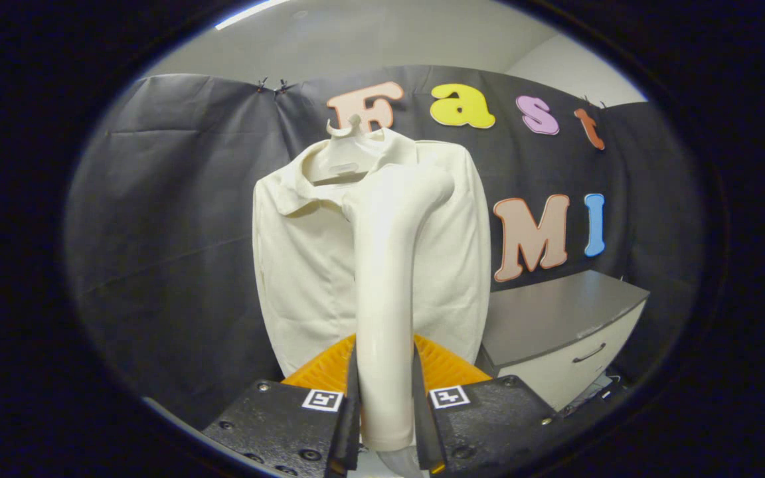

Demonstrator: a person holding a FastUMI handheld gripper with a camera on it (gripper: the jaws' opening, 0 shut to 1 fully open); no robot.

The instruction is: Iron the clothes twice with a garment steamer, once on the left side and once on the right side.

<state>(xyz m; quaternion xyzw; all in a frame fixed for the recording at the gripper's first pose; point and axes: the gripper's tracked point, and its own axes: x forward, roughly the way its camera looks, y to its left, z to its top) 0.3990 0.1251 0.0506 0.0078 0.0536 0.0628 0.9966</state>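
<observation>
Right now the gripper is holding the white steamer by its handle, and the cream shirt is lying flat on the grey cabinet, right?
Not quite. The gripper does hold the white steamer by its handle, both fingers pressing on it, but the cream shirt hangs on a hanger against the booth's black wall. The grey cabinet stands beside it. The gripper view shows this.

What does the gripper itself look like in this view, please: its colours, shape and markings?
The gripper has two thin dark fingers on blocky black bodies with small screws. Each body carries a white square tag with a black pattern beside its finger. Ribbed orange plastic rises behind them.
</observation>
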